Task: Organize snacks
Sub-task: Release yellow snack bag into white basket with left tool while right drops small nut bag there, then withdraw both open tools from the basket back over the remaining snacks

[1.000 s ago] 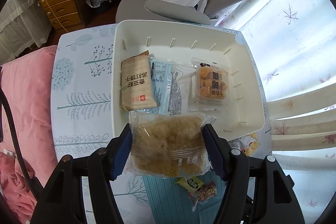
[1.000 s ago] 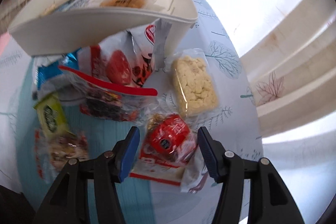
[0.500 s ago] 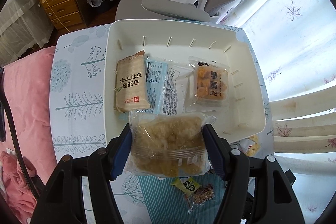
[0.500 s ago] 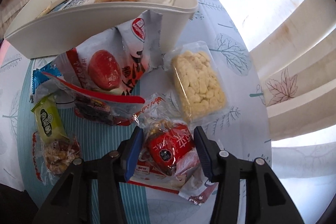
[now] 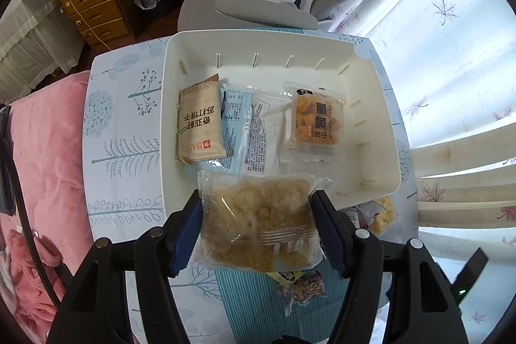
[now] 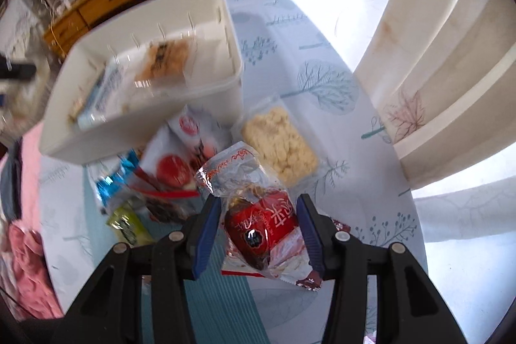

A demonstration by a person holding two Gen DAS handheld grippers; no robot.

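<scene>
Clear-wrapped crumbly snack [image 5: 258, 223] clamped in left gripper [image 5: 258, 228], long axis across jaws, hanging over near rim of white bin [image 5: 380, 182]; bin lies straight ahead. Right gripper [image 6: 259, 229] grips red-label snack [image 6: 261, 229], bin up-left.

Right wrist view is motion-blurred: white bin [image 6: 206, 86] contents smear, print on the packets inside unreadable. Red-and-white packet [image 6: 180, 157] partly tucked under the bin's near wall; blue wrapper [image 6: 111, 182] and green packet [image 6: 127, 224] beside it too soft to read. Left wrist view: clear crumb packet [image 5: 258, 224] covers the bin's near rim and part of the green packet [image 5: 287, 274] below. Pale puff packet [image 5: 383, 213] mostly hidden behind the bin corner. Blue-white packets [image 5: 245, 131] overlap, text too small.
</scene>
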